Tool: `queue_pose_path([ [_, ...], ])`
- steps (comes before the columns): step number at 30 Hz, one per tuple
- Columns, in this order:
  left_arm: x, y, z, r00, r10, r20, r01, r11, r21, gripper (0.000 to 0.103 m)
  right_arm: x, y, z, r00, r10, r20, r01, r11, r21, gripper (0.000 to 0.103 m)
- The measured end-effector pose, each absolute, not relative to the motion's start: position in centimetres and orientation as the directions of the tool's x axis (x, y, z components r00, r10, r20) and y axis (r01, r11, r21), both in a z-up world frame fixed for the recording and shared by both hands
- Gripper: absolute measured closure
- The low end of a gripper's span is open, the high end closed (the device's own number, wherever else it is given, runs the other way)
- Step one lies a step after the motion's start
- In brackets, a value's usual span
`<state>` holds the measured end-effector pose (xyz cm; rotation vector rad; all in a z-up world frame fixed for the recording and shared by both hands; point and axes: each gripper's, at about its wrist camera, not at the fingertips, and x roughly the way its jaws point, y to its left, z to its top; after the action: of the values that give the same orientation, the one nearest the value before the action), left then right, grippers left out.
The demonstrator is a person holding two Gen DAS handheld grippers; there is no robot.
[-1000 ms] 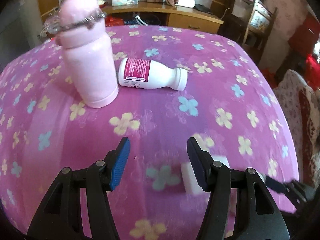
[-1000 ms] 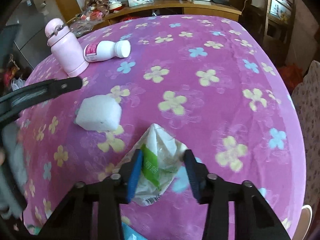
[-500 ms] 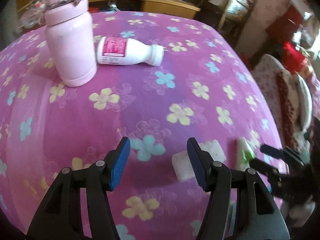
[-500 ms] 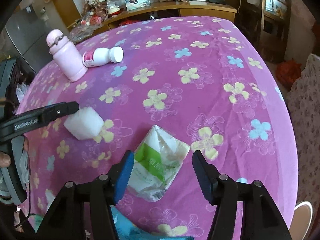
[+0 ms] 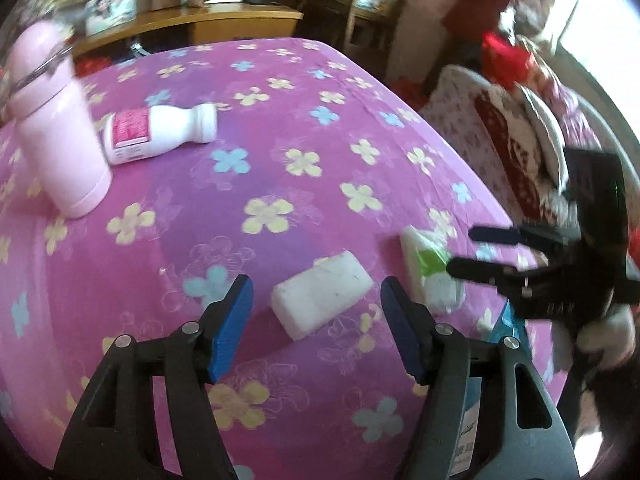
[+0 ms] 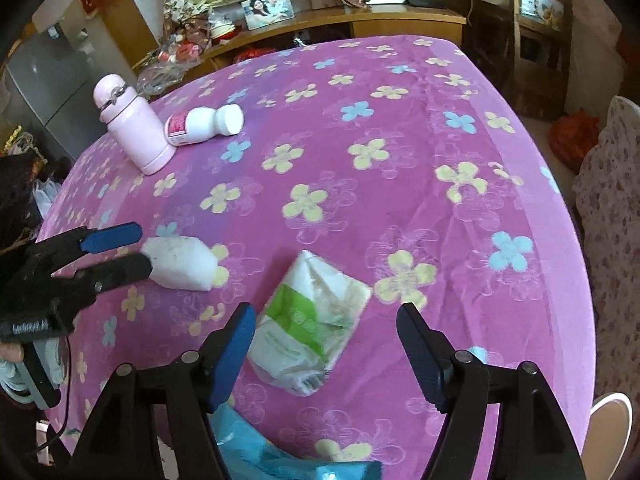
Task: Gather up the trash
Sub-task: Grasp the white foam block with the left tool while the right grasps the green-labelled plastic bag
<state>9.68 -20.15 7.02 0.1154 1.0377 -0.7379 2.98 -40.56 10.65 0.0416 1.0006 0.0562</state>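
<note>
1. Pink flowered cloth covers the tabletop (image 6: pixel 400 208), with a wooden sideboard (image 6: pixel 400 24) behind it.
2. Far off, a pink flask (image 6: pixel 134 132) stands upright beside a white bottle (image 6: pixel 204 122) lying on its side.
3. Nearer, the right gripper (image 6: pixel 326 352) has just let its jaws widen; they stand apart around a crumpled green-and-white wrapper (image 6: pixel 312 320), clear of it.
4. The left gripper (image 5: pixel 316 332) also has just opened its jaws; they stand either side of a white foam block (image 5: pixel 322 294) without pressing it.
</note>
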Motion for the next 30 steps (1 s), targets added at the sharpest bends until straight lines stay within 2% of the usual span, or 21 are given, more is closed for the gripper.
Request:
queue_pose_path([
  [9, 9.3, -22.5, 4.3, 0.320, -0.377, -0.869, 0.629, 0.771, -0.103, 0.039, 3.5, -40.7, 9.9, 0.515, 0.061, -0.855, 0.001, 0.997, 0.072, 0.032],
  [10, 9.2, -22.5, 4.0, 0.316, -0.371, -0.873, 0.625, 0.774, -0.103, 0.047, 3.5, -40.7, 9.8, 0.513, 0.061, -0.857, 0.005, 0.997, 0.073, 0.032],
  [11, 9.2, -22.5, 3.9, 0.314, -0.369, -0.875, 0.620, 0.777, -0.105, 0.059, 3.5, -40.6, 9.7, 0.511, 0.064, -0.857, 0.007, 0.997, 0.078, 0.032],
  [12, 9.2, -22.2, 3.8, 0.314, -0.372, -0.873, 0.611, 0.783, -0.114, 0.059, 3.6, -40.5, 9.6, 0.509, 0.068, -0.858, 0.009, 0.996, 0.084, 0.032],
  [14, 9.0, -21.8, 4.0, 0.327, -0.374, -0.868, 0.596, 0.794, -0.117, 0.068, 3.8, -39.9, 9.3, 0.502, 0.061, -0.862, 0.008, 0.997, 0.075, 0.032],
  [18, 8.4, -20.0, 5.3, 0.363, -0.383, -0.849, 0.548, 0.825, -0.137, 0.070, 4.4, -37.6, 8.1, 0.506, -0.009, -0.863, -0.008, 1.000, -0.015, 0.029],
  [19, 8.1, -19.8, 5.6, 0.371, -0.382, -0.847, 0.543, 0.829, -0.136, 0.070, 4.4, -37.1, 7.9, 0.512, -0.032, -0.858, -0.019, 0.999, -0.049, 0.039],
  [20, 7.8, -19.3, 6.2, 0.383, -0.382, -0.841, 0.537, 0.833, -0.134, 0.070, 4.2, -36.8, 7.9, 0.527, -0.051, -0.848, -0.025, 0.997, -0.075, 0.052],
  [22, 7.1, -18.8, 7.2, 0.398, -0.380, -0.835, 0.532, 0.837, -0.127, 0.070, 3.7, -36.3, 7.9, 0.548, -0.041, -0.836, -0.053, 0.995, -0.084, 0.060],
  [30, 3.4, -18.1, 11.1, 0.430, -0.371, -0.823, 0.516, 0.849, -0.113, 0.070, -0.8, -36.8, 11.6, 0.613, 0.033, -0.789, -0.100, 0.994, -0.036, 0.062],
])
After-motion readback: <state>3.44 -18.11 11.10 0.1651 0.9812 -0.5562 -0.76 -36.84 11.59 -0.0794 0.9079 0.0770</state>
